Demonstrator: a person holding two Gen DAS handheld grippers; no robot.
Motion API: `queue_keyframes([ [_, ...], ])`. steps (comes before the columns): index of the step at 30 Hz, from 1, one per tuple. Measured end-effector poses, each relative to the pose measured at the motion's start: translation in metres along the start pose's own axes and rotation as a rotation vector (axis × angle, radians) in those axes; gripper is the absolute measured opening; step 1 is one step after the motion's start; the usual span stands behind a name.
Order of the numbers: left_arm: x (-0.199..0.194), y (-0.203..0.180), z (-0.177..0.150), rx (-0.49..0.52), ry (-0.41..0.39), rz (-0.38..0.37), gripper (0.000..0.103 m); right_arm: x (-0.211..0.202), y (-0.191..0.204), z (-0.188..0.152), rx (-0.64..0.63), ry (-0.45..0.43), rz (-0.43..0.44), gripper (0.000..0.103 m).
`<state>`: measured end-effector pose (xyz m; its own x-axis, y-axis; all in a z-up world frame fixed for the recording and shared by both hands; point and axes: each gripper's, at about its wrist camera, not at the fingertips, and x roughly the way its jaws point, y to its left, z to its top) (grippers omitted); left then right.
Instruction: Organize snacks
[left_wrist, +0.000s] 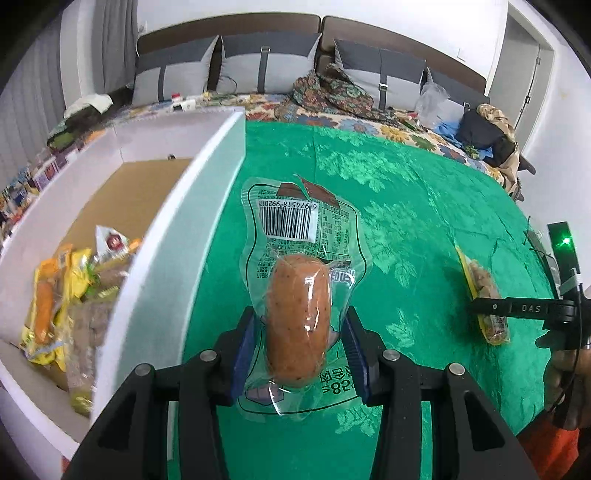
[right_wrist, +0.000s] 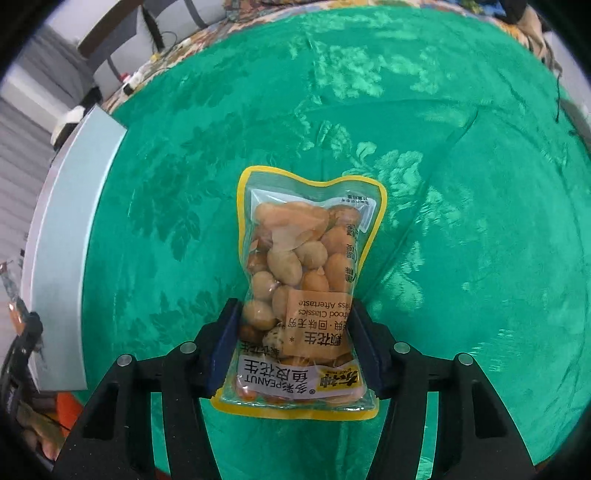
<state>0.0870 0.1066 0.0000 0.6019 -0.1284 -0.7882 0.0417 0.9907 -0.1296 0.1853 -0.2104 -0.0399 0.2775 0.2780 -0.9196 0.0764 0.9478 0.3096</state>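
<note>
box (left_wrist: 207, 206): several packs in | left gripper (left_wrist: 301, 354): pinching sausage (left_wrist: 297, 317) | right gripper (right_wrist: 295, 354): pinching peanuts (right_wrist: 306, 266) | both still to be boxed

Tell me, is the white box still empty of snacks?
No, the white box already holds several snack packets, piled against its near wall in the left wrist view.

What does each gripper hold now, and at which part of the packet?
The left gripper clamps the clear-wrapped sausage packet across its sausage end. The right gripper clamps the yellow-edged peanut bag by its sides near the label end.
</note>
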Motion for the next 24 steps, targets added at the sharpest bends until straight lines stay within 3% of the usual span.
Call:
queue_keyframes([
  [5, 0.013, -0.006, -0.01, -0.029, 0.042, -0.042, 0.044, -0.008, -0.003, -0.009, 0.011, -0.022, 0.041, 0.06],
  [11, 0.059, -0.02, -0.006, -0.06, 0.095, -0.059, 0.044, 0.011, 0.005, 0.001, -0.072, -0.111, -0.068, 0.062],
  [16, 0.096, -0.035, 0.015, -0.053, 0.055, -0.022, 0.045, 0.036, 0.027, 0.018, -0.266, -0.249, -0.225, 0.07],
  [18, 0.113, -0.037, 0.022, -0.052, 0.049, -0.005, 0.045, 0.042, 0.021, 0.025, -0.251, -0.3, -0.248, 0.092],
  [20, 0.132, -0.038, 0.027, -0.053, 0.056, 0.023, 0.047, 0.043, 0.01, 0.029, -0.194, -0.321, -0.201, 0.096],
  [24, 0.14, -0.05, 0.03, 0.025, -0.003, 0.08, 0.051, 0.042, 0.008, 0.032, -0.192, -0.322, -0.211, 0.096],
])
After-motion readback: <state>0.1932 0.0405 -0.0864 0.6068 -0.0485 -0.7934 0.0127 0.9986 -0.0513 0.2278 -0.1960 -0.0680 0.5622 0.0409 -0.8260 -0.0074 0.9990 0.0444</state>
